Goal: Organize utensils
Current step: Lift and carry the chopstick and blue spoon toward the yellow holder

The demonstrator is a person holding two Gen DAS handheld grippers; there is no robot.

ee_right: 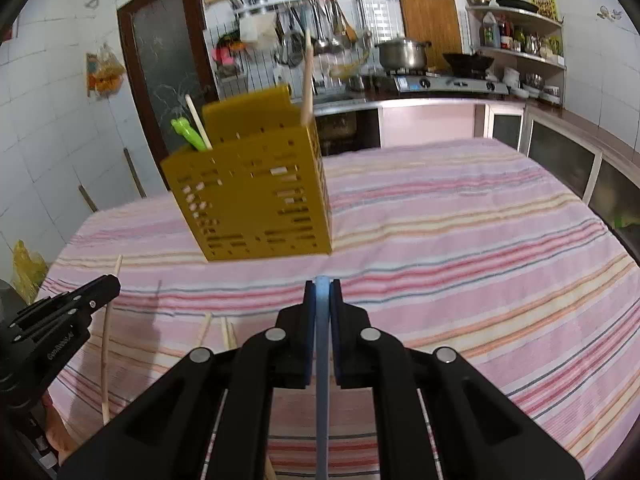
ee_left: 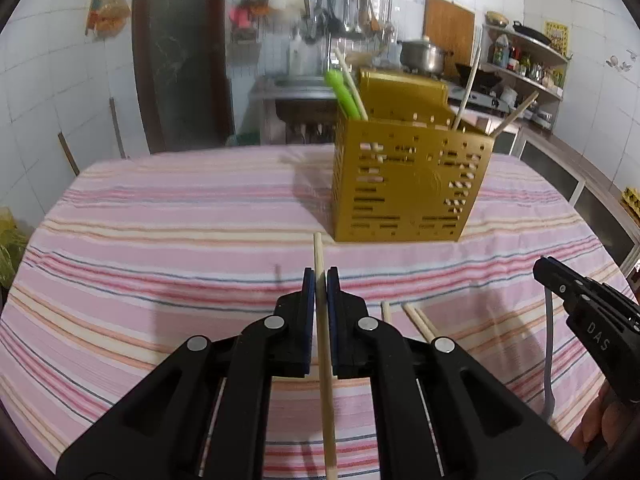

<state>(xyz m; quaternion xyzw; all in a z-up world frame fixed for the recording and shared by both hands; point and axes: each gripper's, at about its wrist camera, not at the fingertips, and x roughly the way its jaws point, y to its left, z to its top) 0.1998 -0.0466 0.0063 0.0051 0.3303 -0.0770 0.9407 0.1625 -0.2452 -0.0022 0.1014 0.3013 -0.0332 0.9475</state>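
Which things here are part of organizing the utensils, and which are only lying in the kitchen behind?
Part of the job:
- chopstick in left gripper
- blue utensil in right gripper
- gold holder
- loose chopsticks on cloth

Just around:
- pot
- wok
- cutting board

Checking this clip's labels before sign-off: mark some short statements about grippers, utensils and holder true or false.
1. The left gripper is shut on a wooden chopstick. True.
2. The right gripper is open and empty. False: it is shut on a blue utensil handle.
3. The gold utensil holder stands on the striped tablecloth. True.
4. The holder is empty. False: it holds chopsticks and a green utensil.
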